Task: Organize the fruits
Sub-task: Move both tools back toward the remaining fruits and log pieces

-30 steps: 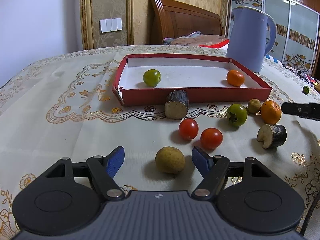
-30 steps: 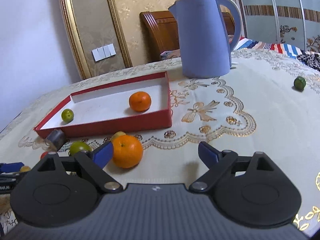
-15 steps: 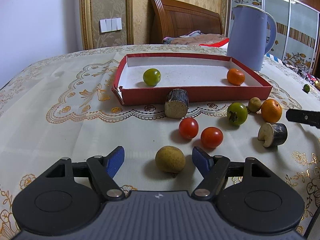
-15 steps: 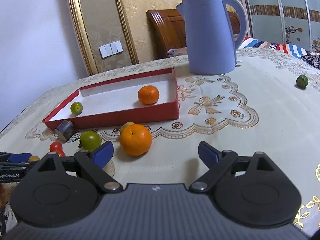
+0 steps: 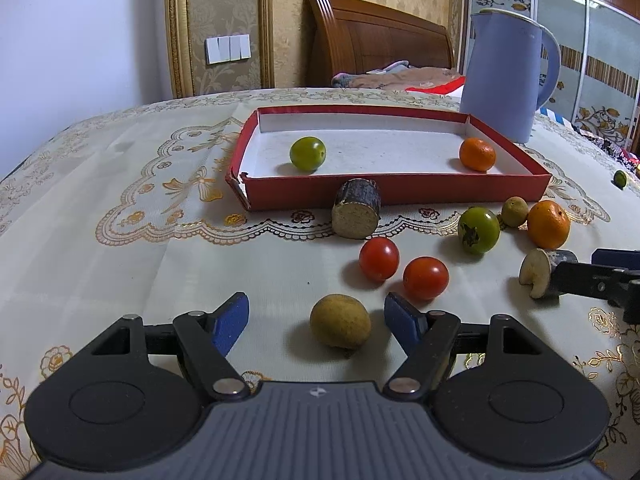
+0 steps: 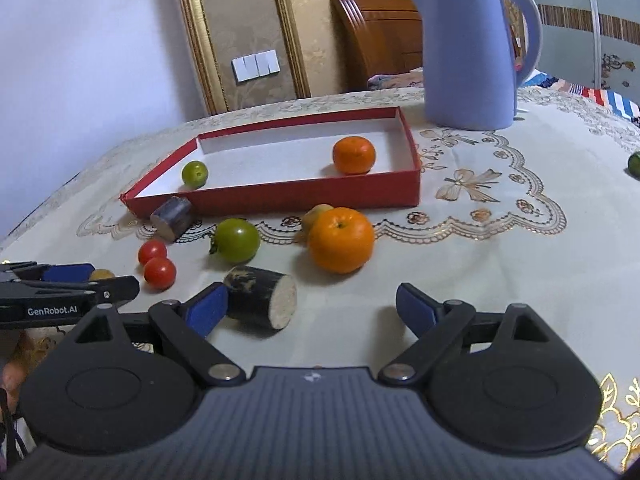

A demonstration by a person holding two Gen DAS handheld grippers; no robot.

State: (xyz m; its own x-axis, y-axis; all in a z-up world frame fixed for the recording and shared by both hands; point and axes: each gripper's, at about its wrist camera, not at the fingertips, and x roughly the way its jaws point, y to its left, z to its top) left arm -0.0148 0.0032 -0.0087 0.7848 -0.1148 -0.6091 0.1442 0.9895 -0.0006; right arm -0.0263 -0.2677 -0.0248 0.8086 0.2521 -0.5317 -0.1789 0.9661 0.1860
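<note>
On a table (image 5: 120, 216) covered with a cream cloth embroidered in gold, a shallow red tray (image 5: 394, 192) with a white floor stands toward the far side. Behind it are a wooden headboard (image 5: 376, 44), a gilt-framed wall panel with white switches (image 5: 229, 49), and a sliding wardrobe at right. A lavender kettle (image 5: 504, 80) stands just beyond the tray's far right corner.

Inside the tray: one green fruit (image 5: 307, 153) toward the left, one small orange (image 5: 477, 154) at the right end, well apart.

Loose on the cloth in front of the tray: a dark-barked cut stub (image 5: 356, 214) touching the tray's near wall; two red tomatoes (image 5: 402, 266) side by side; a green tomato (image 5: 478, 230); a small tan fruit (image 5: 515, 211) just beside a larger orange (image 5: 548, 224); a second cut stub (image 6: 260, 297); and a small green fruit (image 5: 620, 178) far to the right, well apart from the rest.

Left gripper (image 5: 316, 322): jaws spread wide, low over the cloth. A yellow-brown round fruit (image 5: 340, 326) lies between the blue pads, nearer the right pad, touching neither.

Right gripper (image 6: 308, 310): jaws spread wide. The second cut stub lies against or just beside its left pad (image 6: 208, 312); contact cannot be confirmed. The larger orange sits ahead of the opening, clear of both pads. The left gripper's tip is visible at the left edge of the right wrist view.
</note>
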